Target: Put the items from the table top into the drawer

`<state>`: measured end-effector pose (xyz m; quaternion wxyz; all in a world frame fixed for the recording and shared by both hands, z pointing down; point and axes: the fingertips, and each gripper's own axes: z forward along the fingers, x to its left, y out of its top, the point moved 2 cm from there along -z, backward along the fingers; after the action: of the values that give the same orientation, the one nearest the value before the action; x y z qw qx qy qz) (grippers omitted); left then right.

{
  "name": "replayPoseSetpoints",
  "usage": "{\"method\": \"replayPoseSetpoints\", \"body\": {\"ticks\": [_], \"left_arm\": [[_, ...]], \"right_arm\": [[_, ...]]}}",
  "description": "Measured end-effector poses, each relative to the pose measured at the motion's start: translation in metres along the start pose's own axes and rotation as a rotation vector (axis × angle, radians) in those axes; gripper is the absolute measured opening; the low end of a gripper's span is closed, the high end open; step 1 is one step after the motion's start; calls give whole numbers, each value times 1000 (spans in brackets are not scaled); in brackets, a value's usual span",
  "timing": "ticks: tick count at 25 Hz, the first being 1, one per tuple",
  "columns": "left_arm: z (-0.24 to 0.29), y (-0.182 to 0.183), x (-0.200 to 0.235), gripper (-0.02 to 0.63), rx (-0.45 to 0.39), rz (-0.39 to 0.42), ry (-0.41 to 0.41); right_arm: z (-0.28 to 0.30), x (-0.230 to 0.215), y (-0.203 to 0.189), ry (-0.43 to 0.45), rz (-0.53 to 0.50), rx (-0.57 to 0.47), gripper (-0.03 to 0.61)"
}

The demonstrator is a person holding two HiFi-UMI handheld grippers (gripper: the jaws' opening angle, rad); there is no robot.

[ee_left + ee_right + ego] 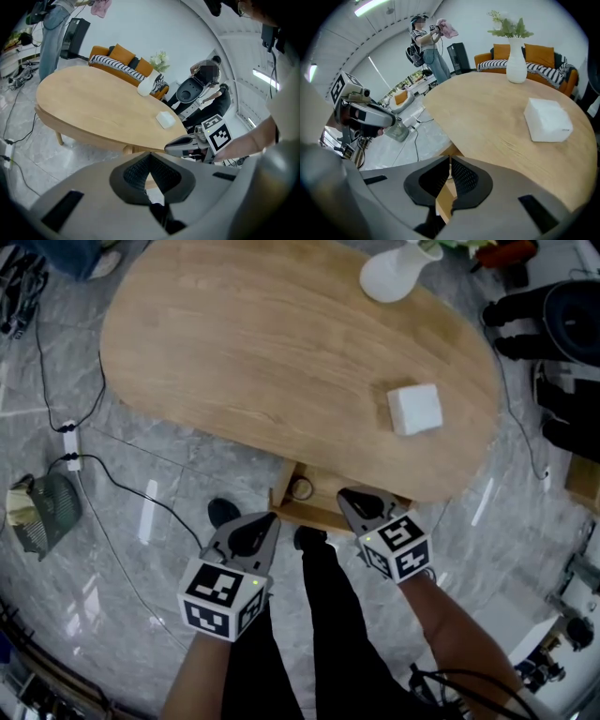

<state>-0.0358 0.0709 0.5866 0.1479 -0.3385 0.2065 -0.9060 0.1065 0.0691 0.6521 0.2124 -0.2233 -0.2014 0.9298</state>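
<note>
Hanging open under the table's (262, 343) near edge, the drawer (319, 517) holds a small ring-shaped roll (301, 488); what else lies inside I cannot tell. The white box (414, 409) sits on the tabletop, well apart from the drawer. A white vase (392, 276) holding green sprigs (509, 27) stands at the far edge. The left gripper (267, 521) and right gripper (352, 498) hover near the drawer, jaws closed together, empty.

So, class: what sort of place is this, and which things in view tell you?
Probably a living-room mock-up in a lab or office: an oval light-wood table, an orange sofa with a striped throw and a white vase of greenery, yet black cables trail over the grey marble-look floor.
</note>
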Motion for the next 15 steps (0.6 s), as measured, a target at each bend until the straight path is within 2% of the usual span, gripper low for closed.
{"method": "replayPoseSetpoints", "body": {"ticks": [5,9,15], "left_arm": [[6,-1,-3,0,7,25,-9],[9,-2,-5,0,1,-8,-6],[15,0,-7,0,11,-10,-3]], "right_arm": [[2,-5,-3,-5,17,-15,41],[0,-5,-5,3,16,-13,41],[-4,-10,-6,2,14,-9,41]]}}
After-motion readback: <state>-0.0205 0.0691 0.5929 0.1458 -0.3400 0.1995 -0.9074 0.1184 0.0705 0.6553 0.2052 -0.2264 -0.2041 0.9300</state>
